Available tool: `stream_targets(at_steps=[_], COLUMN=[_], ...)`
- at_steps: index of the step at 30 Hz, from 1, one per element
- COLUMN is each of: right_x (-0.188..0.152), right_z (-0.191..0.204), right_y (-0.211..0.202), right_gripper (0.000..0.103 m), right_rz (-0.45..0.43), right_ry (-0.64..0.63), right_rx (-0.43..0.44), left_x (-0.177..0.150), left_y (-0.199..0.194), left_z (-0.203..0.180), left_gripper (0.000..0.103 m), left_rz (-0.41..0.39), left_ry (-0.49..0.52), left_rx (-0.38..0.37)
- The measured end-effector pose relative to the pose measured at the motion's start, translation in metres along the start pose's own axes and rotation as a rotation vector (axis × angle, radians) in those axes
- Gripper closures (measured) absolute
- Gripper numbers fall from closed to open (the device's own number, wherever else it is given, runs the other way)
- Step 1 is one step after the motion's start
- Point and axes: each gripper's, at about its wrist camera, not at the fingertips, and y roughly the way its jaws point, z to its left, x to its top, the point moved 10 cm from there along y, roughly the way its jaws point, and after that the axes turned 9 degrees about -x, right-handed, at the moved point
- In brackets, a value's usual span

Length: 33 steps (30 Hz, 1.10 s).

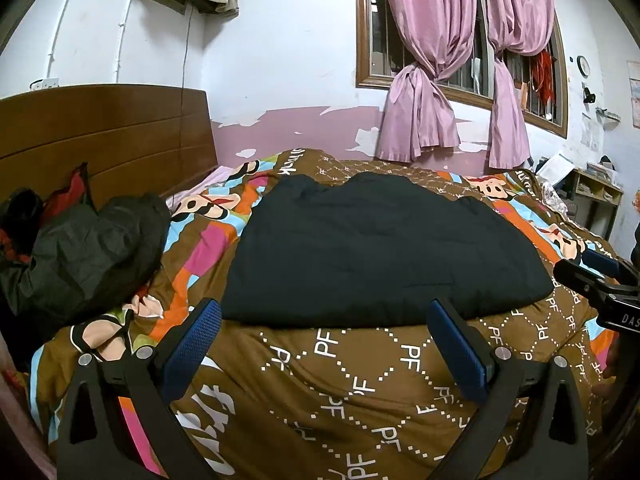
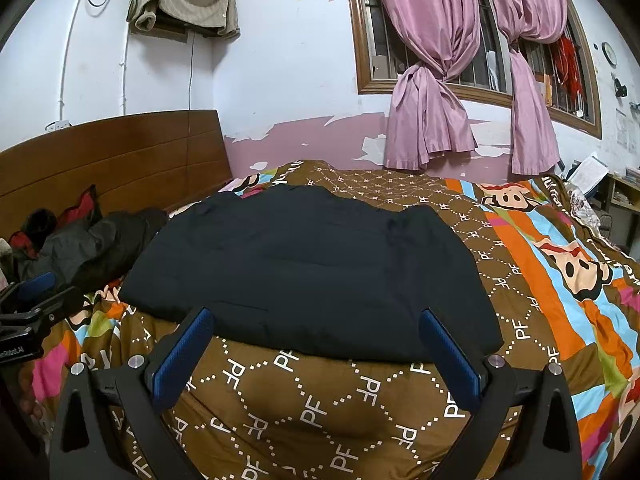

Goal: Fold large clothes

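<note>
Both grippers, left gripper (image 1: 324, 320) and right gripper (image 2: 316, 330), gaped wide and empty; beyond their tips the black garment (image 1: 380, 248) looked soft, bulky, best pinched at near-hem corners.

Black tongs (image 1: 324, 316), blue ribbed pads (image 1: 202, 326)

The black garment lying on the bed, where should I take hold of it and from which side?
Probably the black garment by its near hem corners, coming from the bed's near side: that edge lies straight and closest to both open grippers, left gripper at one corner, right gripper at the other.
</note>
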Motion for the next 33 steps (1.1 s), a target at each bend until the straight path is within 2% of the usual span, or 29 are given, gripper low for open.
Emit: stream_targets(at_steps=[33], right_x=[0.0001], right_z=[-0.0004], right_y=[0.0003], right_gripper=[0.000], right_rz=[0.001], right_ry=[-0.001], right_rx=[0.002], left_x=[-0.0023], left_y=[0.0002], left_z=[-0.0030], left_gripper=[0.002], left_rz=[0.002], left_ry=[0.004], left_rx=[0.003])
